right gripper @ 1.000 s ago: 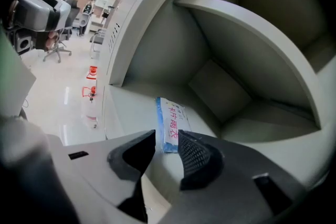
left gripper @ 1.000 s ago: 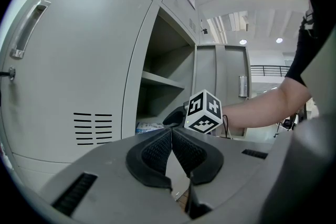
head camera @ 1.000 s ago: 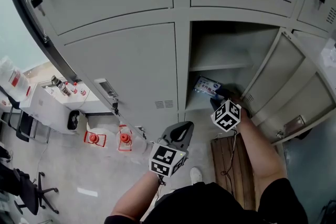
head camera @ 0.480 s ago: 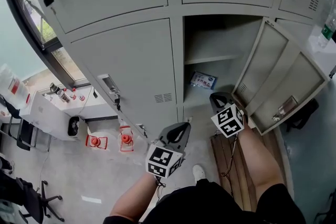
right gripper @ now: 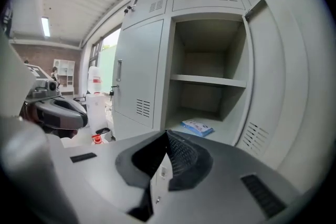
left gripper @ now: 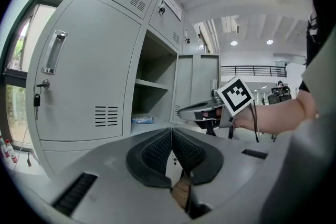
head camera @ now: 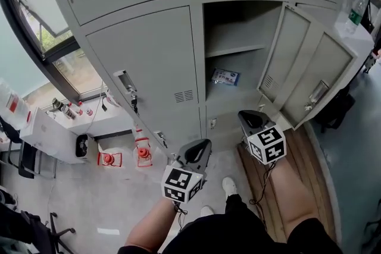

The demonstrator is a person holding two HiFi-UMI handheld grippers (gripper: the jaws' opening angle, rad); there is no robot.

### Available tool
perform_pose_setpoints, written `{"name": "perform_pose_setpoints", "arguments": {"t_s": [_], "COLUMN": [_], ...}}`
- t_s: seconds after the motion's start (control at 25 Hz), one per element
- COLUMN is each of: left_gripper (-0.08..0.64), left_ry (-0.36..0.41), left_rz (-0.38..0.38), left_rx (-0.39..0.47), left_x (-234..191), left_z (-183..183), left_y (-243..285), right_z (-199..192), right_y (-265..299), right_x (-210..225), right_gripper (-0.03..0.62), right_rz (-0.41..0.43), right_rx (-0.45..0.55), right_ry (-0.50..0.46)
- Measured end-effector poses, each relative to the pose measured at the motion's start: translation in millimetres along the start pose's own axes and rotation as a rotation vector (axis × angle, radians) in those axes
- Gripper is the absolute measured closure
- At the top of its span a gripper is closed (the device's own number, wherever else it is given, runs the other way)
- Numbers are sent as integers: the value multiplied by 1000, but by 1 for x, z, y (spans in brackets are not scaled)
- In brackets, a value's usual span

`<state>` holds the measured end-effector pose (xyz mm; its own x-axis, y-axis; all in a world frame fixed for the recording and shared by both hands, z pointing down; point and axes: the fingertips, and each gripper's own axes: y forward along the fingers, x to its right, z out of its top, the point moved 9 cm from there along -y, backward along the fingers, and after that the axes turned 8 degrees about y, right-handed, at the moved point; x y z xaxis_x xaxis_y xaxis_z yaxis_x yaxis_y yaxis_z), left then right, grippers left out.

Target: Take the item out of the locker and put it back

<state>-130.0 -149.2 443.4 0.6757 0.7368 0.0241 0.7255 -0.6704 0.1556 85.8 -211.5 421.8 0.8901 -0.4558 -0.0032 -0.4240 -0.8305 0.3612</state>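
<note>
Flat blue-and-white packet (head camera: 225, 77) lying on the open locker (head camera: 238, 30) floor

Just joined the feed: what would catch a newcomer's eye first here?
The one open locker compartment stands out in the grey bank, its door swung out to the right. A blue packet lies flat on its floor, alone under the shelf. Both grippers hang in front with jaws shut and empty, the right gripper nearer the opening than the left gripper.

Matt painted-metal locker (head camera: 149, 62), glossy plastic packet (head camera: 225, 76), bare wooden floorboards (head camera: 312, 149)
</note>
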Motion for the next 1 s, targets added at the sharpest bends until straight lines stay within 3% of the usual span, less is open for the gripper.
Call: {"name": "perform_pose_setpoints", "arguments": {"t_s": [0.48,1.0], "left_gripper": [543,543], "left_ry": [-26,-45], "left_rz": [-1,69], "left_rx": [-32,-46], "left_x": [30,107], "left_z": [-18,-10], "left_y": [-31,-26], "right_z": [-36,-72], "right_y": [-63,-134], "right_x": [-41,-26], "right_gripper": [540,540], "right_rz": [8,97], "right_rx": [9,19], "right_ry": [90,145]}}
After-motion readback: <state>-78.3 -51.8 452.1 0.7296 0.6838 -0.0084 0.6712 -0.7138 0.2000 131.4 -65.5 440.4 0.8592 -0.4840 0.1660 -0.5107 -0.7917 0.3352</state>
